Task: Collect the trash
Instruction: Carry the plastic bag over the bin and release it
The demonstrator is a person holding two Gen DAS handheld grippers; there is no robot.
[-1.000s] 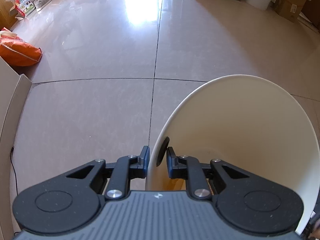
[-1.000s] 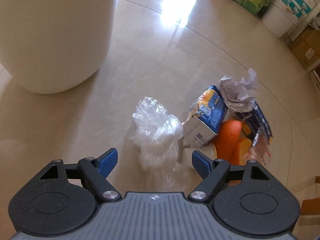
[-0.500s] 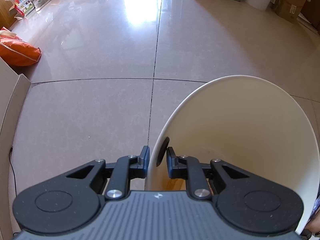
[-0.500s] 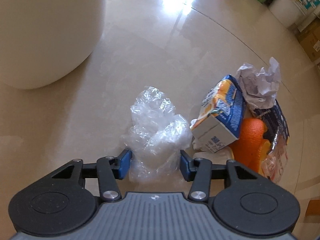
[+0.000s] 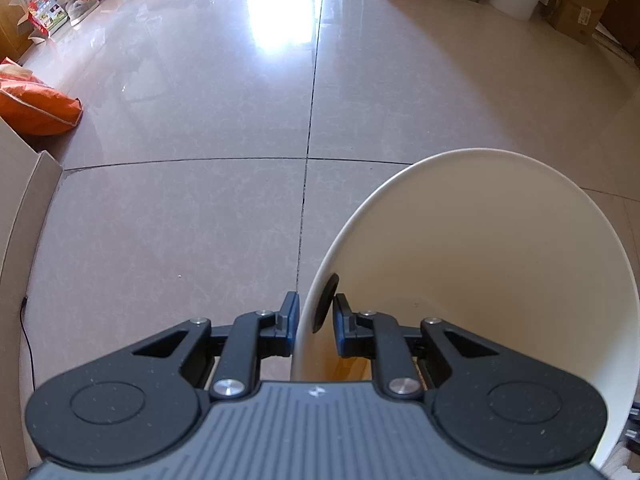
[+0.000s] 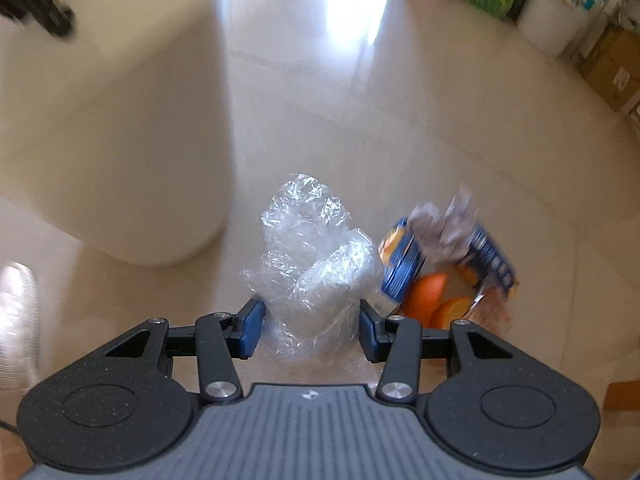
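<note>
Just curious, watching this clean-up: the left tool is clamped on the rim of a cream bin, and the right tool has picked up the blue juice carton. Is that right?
Not quite. In the right wrist view the right tool holds a crumpled clear plastic bag, not the blue juice carton, which lies on the floor beside it. The left tool is indeed clamped on the cream bin rim.

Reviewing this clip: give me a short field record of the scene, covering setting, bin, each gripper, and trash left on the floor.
setting: glossy tiled floor
bin: cream trash bin, its rim pinched by the left gripper
right gripper: jaws have just been closing, now pressed on the crumpled clear plastic
remaining trash: blue-orange juice carton, crumpled paper, orange peel, piled together to the right of the plastic
bin contents: mostly hidden; something orange shows inside
</note>
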